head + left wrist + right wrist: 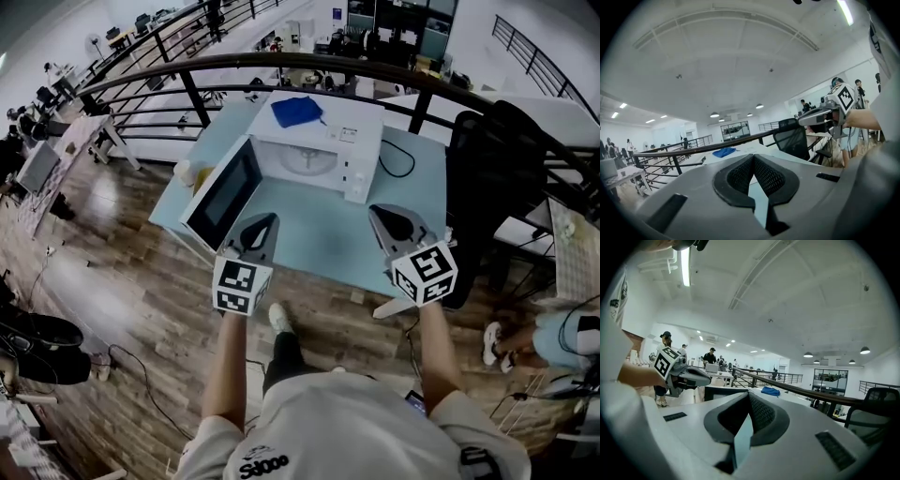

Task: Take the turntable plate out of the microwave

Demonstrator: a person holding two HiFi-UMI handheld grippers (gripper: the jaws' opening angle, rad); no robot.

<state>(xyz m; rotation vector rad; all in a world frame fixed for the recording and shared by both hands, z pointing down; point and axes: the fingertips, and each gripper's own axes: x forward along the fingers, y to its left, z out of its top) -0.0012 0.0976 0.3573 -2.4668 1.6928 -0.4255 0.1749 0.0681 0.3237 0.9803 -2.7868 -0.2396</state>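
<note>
A white microwave [349,141] stands on a light blue table [328,239] with its door [225,192] swung open to the left. Inside it lies the pale round turntable plate [307,161]. My left gripper [272,219] hovers over the table's near edge, just right of the open door, shut and empty. My right gripper [377,212] hangs level with it in front of the microwave's control panel, also shut with nothing in it. In the left gripper view the left gripper [753,157] has its jaws pressed together, as does the right gripper [749,394] in its own view.
A blue cloth [296,111] lies on top of the microwave. A black cable [398,159] runs over the table to its right. A black office chair [492,178] stands right of the table, and a dark railing [281,64] runs behind it. A small yellowish object [187,172] sits at the table's left corner.
</note>
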